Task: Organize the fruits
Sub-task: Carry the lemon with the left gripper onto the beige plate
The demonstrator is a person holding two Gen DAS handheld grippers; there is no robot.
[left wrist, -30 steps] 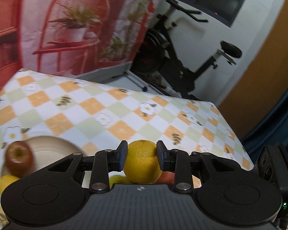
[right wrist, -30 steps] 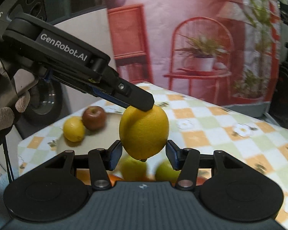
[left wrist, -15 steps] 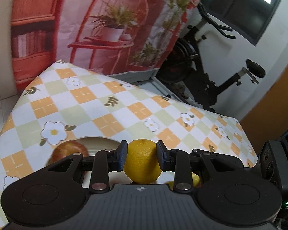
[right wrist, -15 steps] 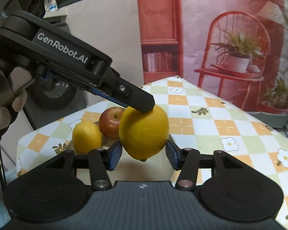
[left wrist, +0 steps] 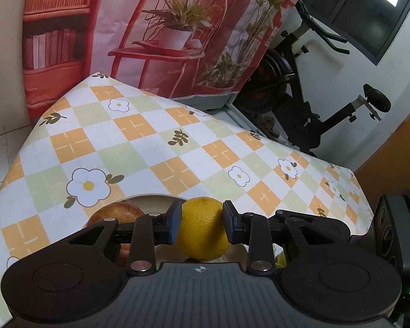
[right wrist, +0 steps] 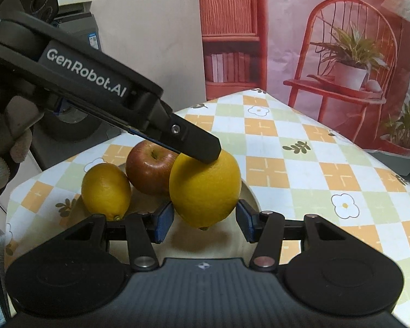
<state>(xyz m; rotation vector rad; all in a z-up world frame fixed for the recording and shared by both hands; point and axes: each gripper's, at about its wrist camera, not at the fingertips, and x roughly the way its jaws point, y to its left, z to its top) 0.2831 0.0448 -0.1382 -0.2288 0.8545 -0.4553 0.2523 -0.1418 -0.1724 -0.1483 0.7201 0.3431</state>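
Left gripper, black plastic with blue rubbery pads, is clamped on a yellow oval lemon with pebbly skin; both pads press its sides. In the right wrist view the same lemon hangs under a black left finger marked GenRobot.AI, above a round cream plate.

Right gripper has its jaws partly apart; the lemon sits between its pads, and whether they touch it is unclear. So the hold is the left's, over the plate.

On the plate: a smooth glossy red apple and a second smaller dimpled yellow lemon, touching each other. The plate lies on a checked orange, green and white floral tablecloth, smooth and matte. A gloved hand holds the left tool.
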